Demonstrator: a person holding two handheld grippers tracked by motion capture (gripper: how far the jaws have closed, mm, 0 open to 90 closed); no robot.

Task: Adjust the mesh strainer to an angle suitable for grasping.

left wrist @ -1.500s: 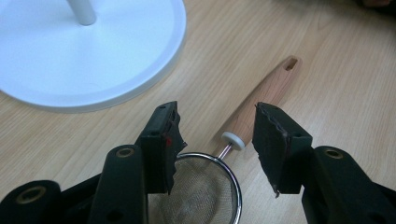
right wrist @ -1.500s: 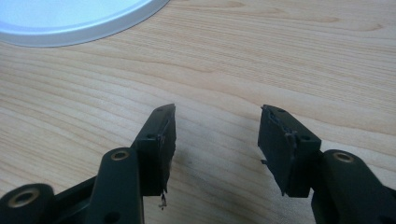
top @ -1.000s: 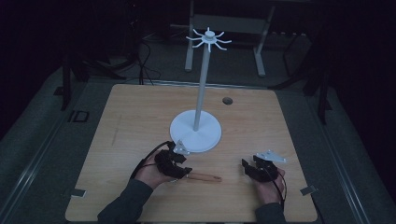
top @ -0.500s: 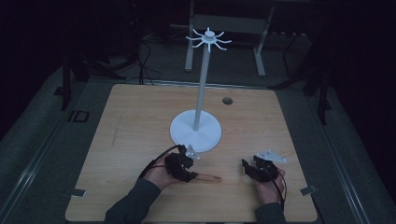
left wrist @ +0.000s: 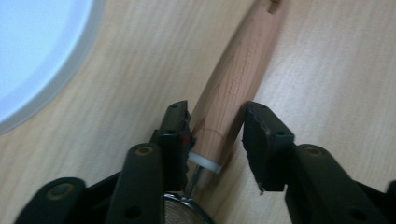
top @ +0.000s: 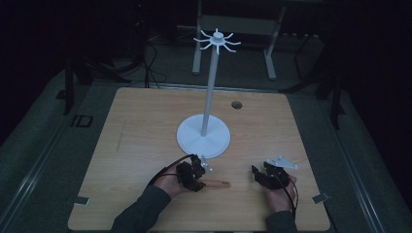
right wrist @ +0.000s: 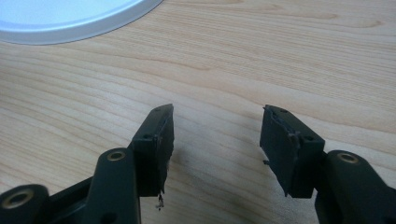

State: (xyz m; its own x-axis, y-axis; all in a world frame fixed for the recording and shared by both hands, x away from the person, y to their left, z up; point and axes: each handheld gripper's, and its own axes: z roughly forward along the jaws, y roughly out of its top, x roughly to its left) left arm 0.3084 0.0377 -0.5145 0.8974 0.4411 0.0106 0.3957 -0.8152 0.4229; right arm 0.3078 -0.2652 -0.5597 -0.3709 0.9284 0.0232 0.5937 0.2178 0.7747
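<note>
Left tool has closed in on the wooden handle.
The wooden handle (left wrist: 233,93) lies on the bench (top: 145,136) just before the white stand base (top: 203,139); the left tool (left wrist: 212,135), slid rightward, straddles it with a gap remaining. The right tool (right wrist: 215,135) rests released, nothing between its jaws.

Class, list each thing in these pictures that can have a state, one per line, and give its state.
Left gripper: open, fingers either side of the wooden handle, right one apart from it.
Right gripper: open, holding nothing, over bare table.
Wooden handle: lying flat on the table.
White stand: upright, hooks bare.
</note>
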